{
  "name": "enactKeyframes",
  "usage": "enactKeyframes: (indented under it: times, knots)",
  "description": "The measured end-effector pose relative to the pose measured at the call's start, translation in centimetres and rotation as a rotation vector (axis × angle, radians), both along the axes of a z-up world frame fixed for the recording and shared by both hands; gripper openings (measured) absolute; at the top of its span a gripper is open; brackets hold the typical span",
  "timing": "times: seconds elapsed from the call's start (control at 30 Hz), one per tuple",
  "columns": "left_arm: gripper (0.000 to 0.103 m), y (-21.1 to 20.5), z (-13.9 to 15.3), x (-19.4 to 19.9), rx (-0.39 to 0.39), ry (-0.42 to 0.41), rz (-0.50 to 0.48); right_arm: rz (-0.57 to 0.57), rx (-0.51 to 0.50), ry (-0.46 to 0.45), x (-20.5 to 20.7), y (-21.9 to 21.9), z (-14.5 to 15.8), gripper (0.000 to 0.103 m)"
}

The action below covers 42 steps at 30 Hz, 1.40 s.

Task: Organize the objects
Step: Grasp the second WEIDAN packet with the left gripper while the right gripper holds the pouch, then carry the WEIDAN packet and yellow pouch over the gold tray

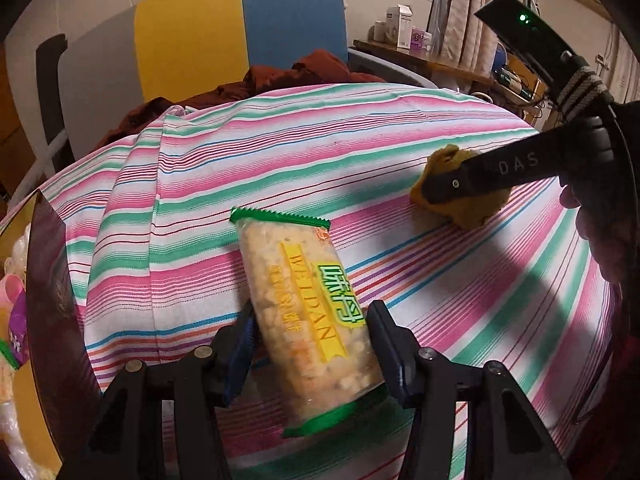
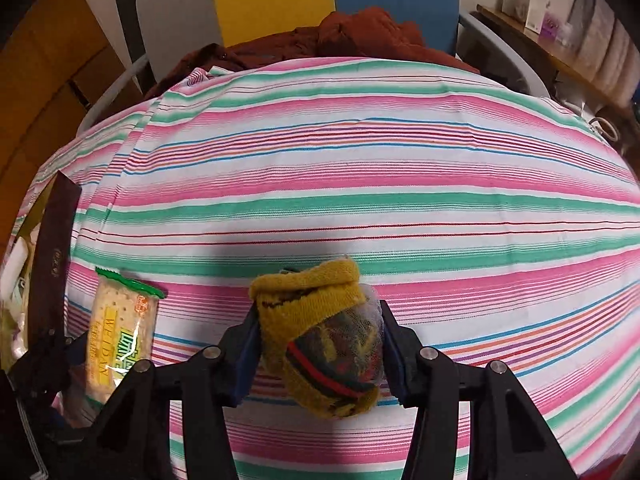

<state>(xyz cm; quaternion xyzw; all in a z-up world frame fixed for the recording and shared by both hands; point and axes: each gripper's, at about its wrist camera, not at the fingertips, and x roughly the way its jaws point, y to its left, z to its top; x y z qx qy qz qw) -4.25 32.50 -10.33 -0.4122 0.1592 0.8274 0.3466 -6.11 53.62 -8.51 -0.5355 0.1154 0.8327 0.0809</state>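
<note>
**Inspector A:** We begin with the left gripper [image 1: 310, 344]. Its jaws stand at a moderate width, and both blue pads press on the sides of a clear cracker packet [image 1: 308, 312] with green sealed ends and a yellow label. We record it as gripped.

**Inspector B:** Agreed. The packet runs lengthwise away from the claw, tilted, its far end above the striped cloth [image 1: 360, 140]. From this view we cannot tell whether that end touches the cloth.

**Inspector A:** Now the right gripper [image 2: 320, 356]. We find its jaws narrowed onto a rolled yellow sock bundle [image 2: 320, 340], patterned with dark green and red bands. The fingers [image 2: 394, 354] bear against the bundle on either side.

**Inspector B:** We note a thin clear film over part of the bundle on its right side. The bundle sits low over the cloth, near its front edge.

**Inspector A:** Relative positions: the packet lies to the left of the sock bundle, well apart from it.

**Inspector B:** At the far left we see a dark-edged bin [image 1: 48, 280] holding mixed items, too blurred to identify.
</note>
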Motion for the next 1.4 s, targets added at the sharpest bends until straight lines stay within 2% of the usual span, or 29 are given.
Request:
enactKeyframes:
  times: [0.13, 0.57, 0.77, 1.0, 1.13, 1.4]
  knots:
    - [0.054, -0.1, 0.0, 0.2, 0.0, 0.008, 0.009, 0.011, 0.02, -0.013, -1.3, -0.3, -0.9, 0.053]
    - [0.054, 0.1, -0.1, 0.4, -0.003, 0.034, 0.012, 0.038, 0.052, -0.021, -1.3, -0.5, -1.2, 0.053]
    - [0.046, -0.1, 0.5, 0.6, -0.006, 0.026, 0.012, 0.037, 0.06, -0.016, -1.3, -0.6, -1.2, 0.053]
    - [0.045, -1.3, 4.3, 2.6, 0.054, 0.066, -0.01, 0.034, 0.067, -0.009, -1.3, -0.7, -1.3, 0.053]
    - [0.045, -2.6, 7.5, 3.6, 0.091, 0.127, -0.002, 0.036, 0.079, -0.003, -1.3, -0.9, -1.2, 0.052]
    - [0.045, -5.8, 10.9, 4.2, 0.121, 0.182, 0.059, 0.097, 0.122, 0.0, -1.3, -3.0, -1.1, 0.051]
